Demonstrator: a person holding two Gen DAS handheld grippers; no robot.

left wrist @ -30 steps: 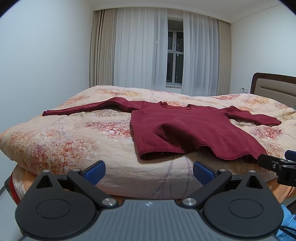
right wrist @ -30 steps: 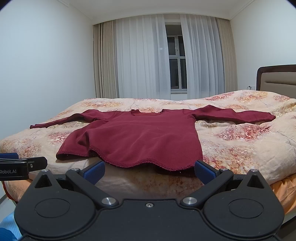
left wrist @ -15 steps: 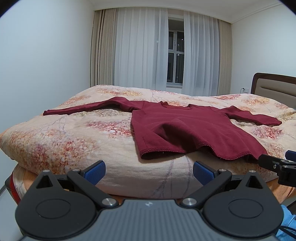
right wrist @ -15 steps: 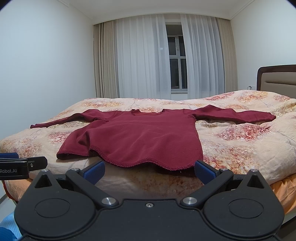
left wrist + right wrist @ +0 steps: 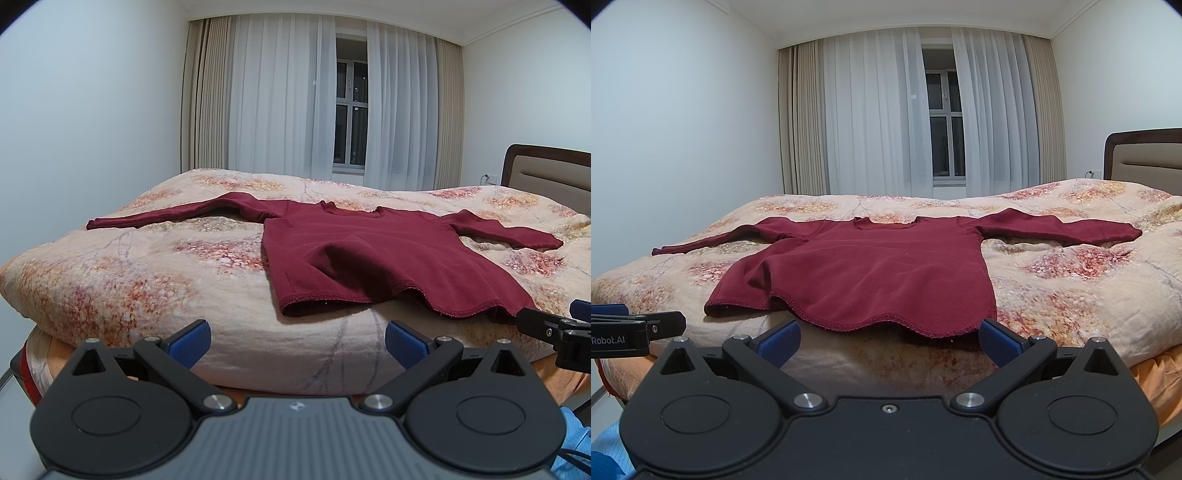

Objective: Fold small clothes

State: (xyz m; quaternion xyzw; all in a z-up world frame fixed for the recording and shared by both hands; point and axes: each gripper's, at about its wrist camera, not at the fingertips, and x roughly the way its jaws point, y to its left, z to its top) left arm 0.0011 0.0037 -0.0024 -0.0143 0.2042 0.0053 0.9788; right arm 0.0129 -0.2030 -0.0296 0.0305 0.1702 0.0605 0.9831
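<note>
A small dark red long-sleeved top [image 5: 369, 258] lies spread flat on the bed, sleeves out to both sides, hem toward me; it also shows in the right wrist view [image 5: 871, 273]. My left gripper [image 5: 297, 341] is open and empty, in front of the bed edge below the hem's left corner. My right gripper [image 5: 888, 341] is open and empty, just below the hem's right part. Each gripper shows at the edge of the other's view: the right gripper [image 5: 554, 328], the left gripper [image 5: 635, 328].
The bed carries a floral peach quilt [image 5: 129, 280] that bulges over the near edge. A padded headboard [image 5: 546, 170] stands at the right. White curtains and a window [image 5: 945, 122] are behind the bed. A white wall is at the left.
Both views have barely shifted; the top and both grippers stay as they were.
</note>
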